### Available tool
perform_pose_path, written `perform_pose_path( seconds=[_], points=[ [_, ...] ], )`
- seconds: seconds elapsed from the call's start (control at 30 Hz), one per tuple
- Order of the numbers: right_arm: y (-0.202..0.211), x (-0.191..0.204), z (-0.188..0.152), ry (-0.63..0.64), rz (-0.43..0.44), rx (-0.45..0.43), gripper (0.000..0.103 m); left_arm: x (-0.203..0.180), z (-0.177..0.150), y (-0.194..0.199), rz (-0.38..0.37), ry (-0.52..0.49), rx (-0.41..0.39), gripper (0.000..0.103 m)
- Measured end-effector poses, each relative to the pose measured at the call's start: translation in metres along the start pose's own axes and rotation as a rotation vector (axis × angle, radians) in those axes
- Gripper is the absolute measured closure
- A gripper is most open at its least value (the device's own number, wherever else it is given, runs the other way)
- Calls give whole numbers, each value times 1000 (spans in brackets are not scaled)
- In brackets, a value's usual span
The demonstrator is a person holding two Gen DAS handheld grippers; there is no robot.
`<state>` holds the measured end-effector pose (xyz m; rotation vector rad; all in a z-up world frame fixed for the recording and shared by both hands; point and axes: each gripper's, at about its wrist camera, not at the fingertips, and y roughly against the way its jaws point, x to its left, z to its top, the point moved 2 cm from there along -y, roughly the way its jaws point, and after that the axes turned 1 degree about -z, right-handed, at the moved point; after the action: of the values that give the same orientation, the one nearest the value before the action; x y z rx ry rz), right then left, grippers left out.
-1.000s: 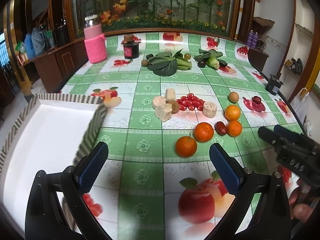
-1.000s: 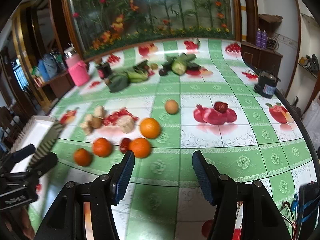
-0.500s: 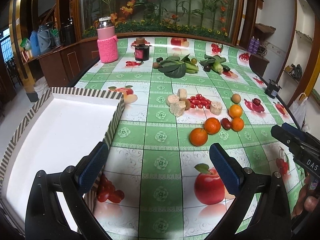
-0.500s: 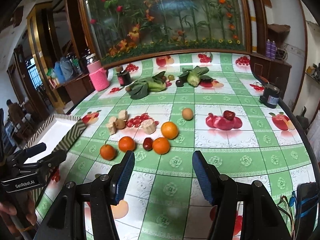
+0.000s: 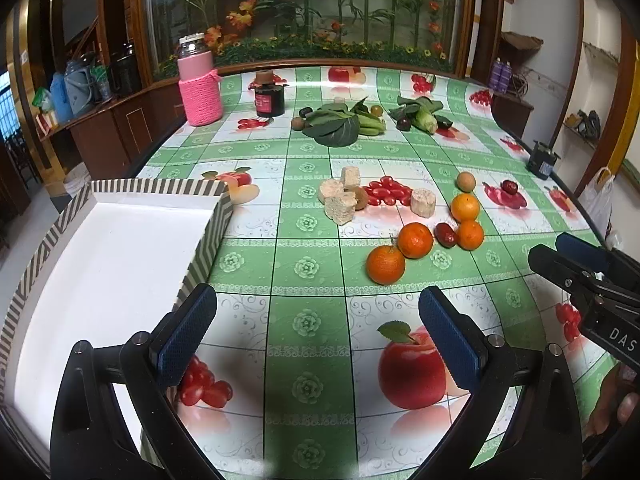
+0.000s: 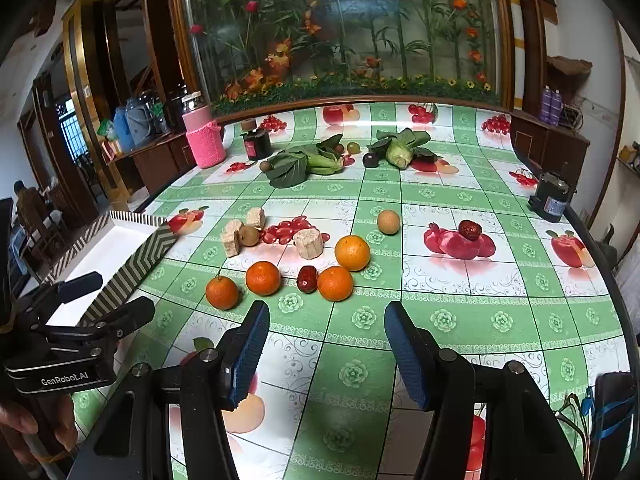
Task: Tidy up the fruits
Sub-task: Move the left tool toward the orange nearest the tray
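Observation:
Several oranges lie mid-table: the nearest orange (image 5: 386,264) (image 6: 222,292), a second orange (image 5: 415,240) (image 6: 263,278), and more beside a red date (image 5: 445,234) (image 6: 307,279). Cherry tomatoes (image 5: 387,195) (image 6: 289,229), a kiwi (image 5: 361,197) and a tan round fruit (image 5: 465,181) (image 6: 388,221) lie behind. An empty white box with striped walls (image 5: 204,240) (image 6: 132,272) sits at the left. My left gripper (image 5: 318,334) is open and empty above the tablecloth, between the box and the oranges. My right gripper (image 6: 326,350) is open and empty, just short of the oranges.
Pale spongy blocks (image 5: 340,208) sit among the fruit. Leafy greens (image 5: 336,126), a dark jar (image 5: 270,98) and a pink knitted bottle (image 5: 199,88) stand at the back. A small black device (image 6: 552,200) sits at the right edge. The fruit-print tablecloth (image 5: 308,268) covers the table.
Both grippers have pulled back and risen, so more of the table and the box shows. Both stay open and empty. No fruit has moved.

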<state>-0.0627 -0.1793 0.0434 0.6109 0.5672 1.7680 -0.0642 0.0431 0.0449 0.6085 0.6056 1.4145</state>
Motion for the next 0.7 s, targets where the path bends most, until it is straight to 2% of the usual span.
perform_pose_path(
  seconds=[0.53,0.7],
  points=[
    [-11,-10,-4,-23,36,6,44,-18,5,-26,-11,-37,34,1],
    [-15,-17,-6,-35,41,16,47,-24,6,-35,-17,-63,50,1]
  ],
)
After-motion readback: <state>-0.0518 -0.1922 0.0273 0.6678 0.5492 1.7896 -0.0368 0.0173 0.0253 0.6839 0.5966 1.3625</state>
